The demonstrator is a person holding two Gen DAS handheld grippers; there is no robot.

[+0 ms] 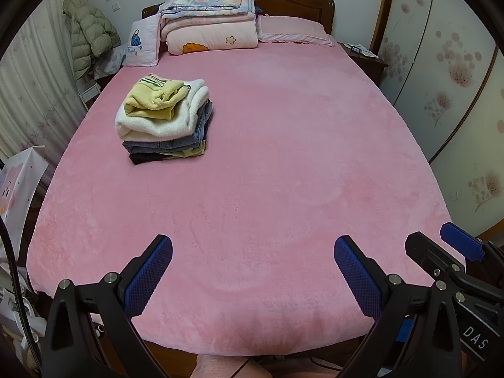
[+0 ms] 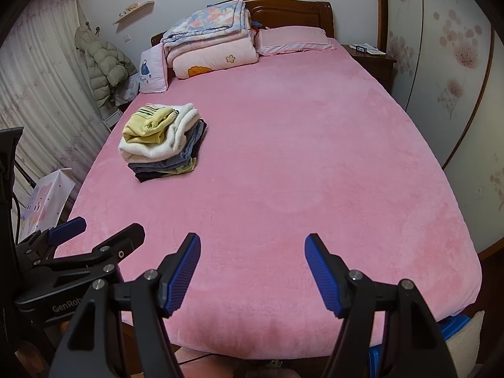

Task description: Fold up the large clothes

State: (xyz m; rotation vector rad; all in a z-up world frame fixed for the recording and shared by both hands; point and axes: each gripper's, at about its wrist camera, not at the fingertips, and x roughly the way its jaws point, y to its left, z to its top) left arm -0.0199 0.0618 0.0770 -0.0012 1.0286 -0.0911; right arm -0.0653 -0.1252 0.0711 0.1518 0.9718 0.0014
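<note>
Pink plush bedding (image 1: 267, 163) is covering the whole bed, and both grippers are hovering over its near edge, pointing down toward it. In the left wrist view, the left gripper (image 1: 253, 253) is standing with its blue-padded fingers (image 1: 148, 278) spread wide apart, nothing between them, only bare pink fabric showing in the gap. The right gripper (image 2: 252, 250) is likewise holding its jaws well apart and empty in its own view; its blue tip is also peeking in at about 4 o'clock of the left view.

A stack of folded clothes (image 1: 165, 119) is lying on the bed at roughly 10 o'clock from the left gripper, well apart from both tools. On top is sitting a yellow garment (image 1: 154, 99), under it a white fleecy piece (image 1: 151, 129), then denim and darker layers at the bottom. In the right wrist view the same stack is appearing at about 10 o'clock too.

At 12 o'clock, against the wooden headboard (image 1: 296, 4), folded quilts (image 1: 208, 15) are piling up beside a pink pillow (image 1: 291, 30). A puffy jacket (image 1: 89, 31) is hanging at the far left.
</note>
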